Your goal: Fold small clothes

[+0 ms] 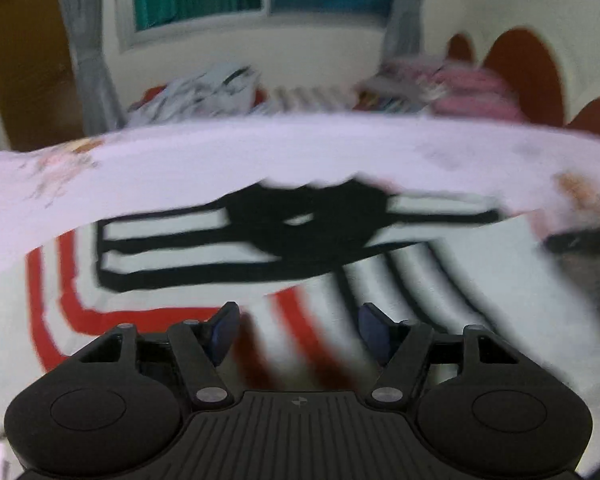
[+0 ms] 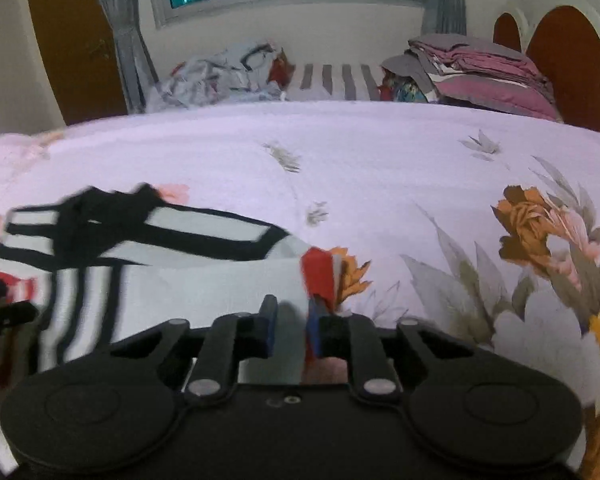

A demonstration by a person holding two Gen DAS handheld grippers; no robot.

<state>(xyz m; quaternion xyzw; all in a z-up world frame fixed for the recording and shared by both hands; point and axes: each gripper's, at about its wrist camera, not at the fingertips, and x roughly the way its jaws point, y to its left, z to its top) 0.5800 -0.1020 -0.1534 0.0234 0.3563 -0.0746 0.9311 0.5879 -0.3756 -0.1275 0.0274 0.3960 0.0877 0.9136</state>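
My left tool is open over the striped garment lying on the bed. My right tool pinches its right edge. Light, limp fabric; I'd grab corners or hems.

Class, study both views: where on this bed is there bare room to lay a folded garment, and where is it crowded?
Free: the floral bedspread between the striped garment and the far piles. Crowded: far edge, with crumpled clothes and folded linens.
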